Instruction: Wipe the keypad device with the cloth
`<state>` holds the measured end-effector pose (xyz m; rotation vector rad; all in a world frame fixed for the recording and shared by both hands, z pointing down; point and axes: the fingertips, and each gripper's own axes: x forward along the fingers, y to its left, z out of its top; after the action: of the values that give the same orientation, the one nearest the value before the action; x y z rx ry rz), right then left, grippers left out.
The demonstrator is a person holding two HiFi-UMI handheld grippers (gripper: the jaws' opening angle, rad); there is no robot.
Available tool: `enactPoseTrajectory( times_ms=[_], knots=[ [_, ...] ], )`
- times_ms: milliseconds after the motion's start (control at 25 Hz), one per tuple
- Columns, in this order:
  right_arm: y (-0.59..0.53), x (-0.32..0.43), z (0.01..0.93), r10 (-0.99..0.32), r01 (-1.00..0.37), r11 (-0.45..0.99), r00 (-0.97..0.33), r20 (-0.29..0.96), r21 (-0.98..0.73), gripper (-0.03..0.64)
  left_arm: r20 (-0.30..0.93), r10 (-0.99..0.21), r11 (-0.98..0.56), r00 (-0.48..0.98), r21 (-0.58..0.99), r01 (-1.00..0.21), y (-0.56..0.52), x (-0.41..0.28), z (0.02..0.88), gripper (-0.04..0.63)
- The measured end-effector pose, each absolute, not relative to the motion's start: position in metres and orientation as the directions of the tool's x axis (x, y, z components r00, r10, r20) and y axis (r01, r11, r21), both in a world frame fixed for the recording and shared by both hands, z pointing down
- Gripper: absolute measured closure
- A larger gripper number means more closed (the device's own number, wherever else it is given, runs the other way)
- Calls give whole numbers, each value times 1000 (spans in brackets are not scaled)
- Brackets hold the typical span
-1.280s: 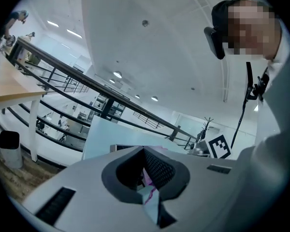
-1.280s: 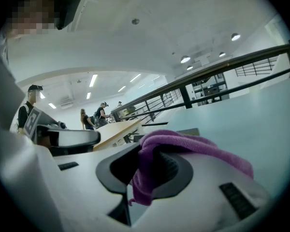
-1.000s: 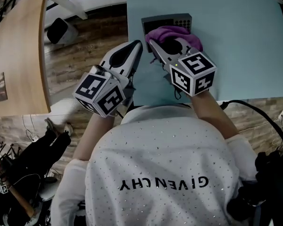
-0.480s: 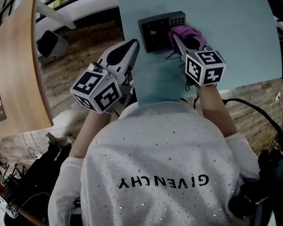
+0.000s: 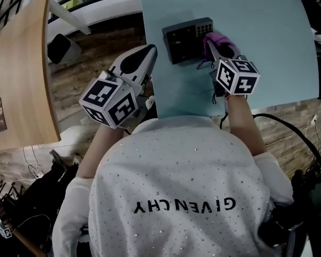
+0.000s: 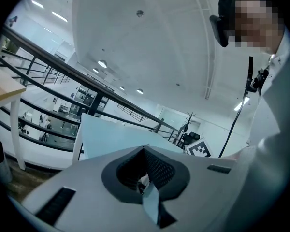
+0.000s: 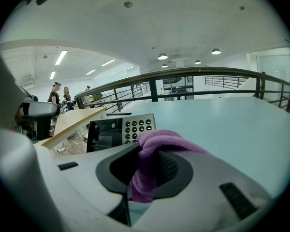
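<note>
The keypad device (image 5: 186,38) is a dark box with a screen and a block of round buttons, lying on the pale blue table (image 5: 267,47); it also shows in the right gripper view (image 7: 120,131). My right gripper (image 5: 220,48) is shut on a purple cloth (image 5: 220,39), just to the right of the device's button end. In the right gripper view the cloth (image 7: 152,158) bulges out between the jaws. My left gripper (image 5: 140,62) hangs off the table's left edge, tilted upward, shut with nothing in it.
A light wooden table (image 5: 18,68) stands at the left over a brick-pattern floor (image 5: 91,68). A black cable (image 5: 289,125) runs below the blue table's near edge. Railings and distant people (image 7: 60,93) show far off.
My right gripper has carried the cloth off the top of the keypad device to its right side. The left gripper has hardly moved.
</note>
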<state>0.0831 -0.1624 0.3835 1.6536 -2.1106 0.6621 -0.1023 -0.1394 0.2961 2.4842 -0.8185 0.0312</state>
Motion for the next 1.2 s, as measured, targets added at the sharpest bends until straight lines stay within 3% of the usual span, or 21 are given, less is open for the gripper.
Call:
enactPoseTrajectory(
  times_ms=[160,440,600,920,1200],
  knots=[
    [-157,70,378,-798,-970,183,-243,551,-162,549,216,-557,-659,802,472,-586,-134,-109,306,595],
    [-129,-50,367,-640,-803,514,-593,488,-301,549,248,-558,-621,792,508,-597,-131,-108,317,595],
    [-130,-42,382,-627,-826,519,-543,559,-219,549,255,-555,-628,792,495,-600,-129,-107,316,595],
    [-141,16,384,-668,-864,446,-495,555,-233,549,262,-581,-612,771,485,-625,-123,-91,313,595],
    [-149,67,387,-653,-844,477,-528,543,-247,549,282,-691,-497,666,484,-720,-100,-76,311,595]
  ],
)
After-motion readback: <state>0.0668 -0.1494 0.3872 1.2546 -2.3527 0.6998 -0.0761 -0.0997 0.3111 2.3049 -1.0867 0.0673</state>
